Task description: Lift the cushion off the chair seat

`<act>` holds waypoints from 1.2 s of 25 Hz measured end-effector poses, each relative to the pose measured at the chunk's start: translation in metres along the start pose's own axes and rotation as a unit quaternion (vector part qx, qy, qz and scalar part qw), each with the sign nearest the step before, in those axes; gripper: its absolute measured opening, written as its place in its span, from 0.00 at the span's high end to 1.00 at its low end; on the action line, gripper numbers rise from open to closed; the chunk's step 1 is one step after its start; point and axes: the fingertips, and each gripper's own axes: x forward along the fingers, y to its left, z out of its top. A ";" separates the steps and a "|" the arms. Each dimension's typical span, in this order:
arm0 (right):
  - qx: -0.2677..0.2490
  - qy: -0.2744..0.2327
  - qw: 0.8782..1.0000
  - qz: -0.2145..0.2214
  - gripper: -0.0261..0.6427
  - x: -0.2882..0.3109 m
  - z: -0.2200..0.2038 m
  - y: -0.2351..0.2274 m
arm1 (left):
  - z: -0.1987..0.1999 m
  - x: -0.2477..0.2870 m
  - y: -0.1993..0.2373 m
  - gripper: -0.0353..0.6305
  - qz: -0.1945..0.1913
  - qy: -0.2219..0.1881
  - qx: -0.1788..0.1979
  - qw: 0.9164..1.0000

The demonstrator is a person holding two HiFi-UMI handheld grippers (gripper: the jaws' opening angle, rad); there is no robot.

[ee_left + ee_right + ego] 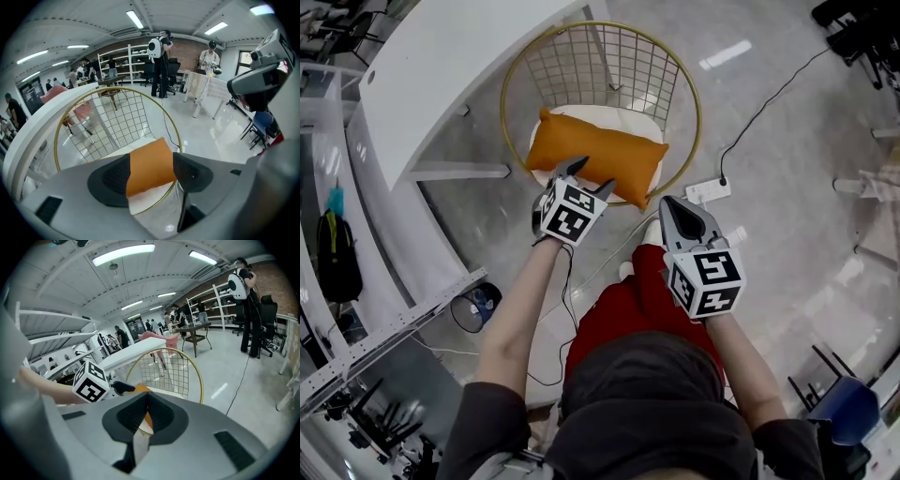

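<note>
Starting closest to me, the right gripper (pixel 667 204) has its jaws together, empty, short of the cushion's (pixel 600 155) near right corner. The left gripper (pixel 589 178) hangs just over the orange cushion's near edge, jaws wide apart, nothing pinched. The cushion lies across the front of the white chair seat (pixel 614 117). I'd sink those jaws well over the edge, grab a fat fold, then lift straight up.

Head camera is looking steeply down at the round gold wire-mesh chair (pixel 609 70). Cameras on the left tool (pixel 591 176) and right tool (pixel 673 208) are facing along their jaws, close in, all sharing the chair and orange fabric cushion (pixel 597 156).
</note>
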 end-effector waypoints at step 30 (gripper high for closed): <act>0.133 0.007 0.984 -0.116 0.93 0.084 -0.005 0.015 | -0.044 0.072 0.033 0.49 -0.199 0.133 0.389 0.889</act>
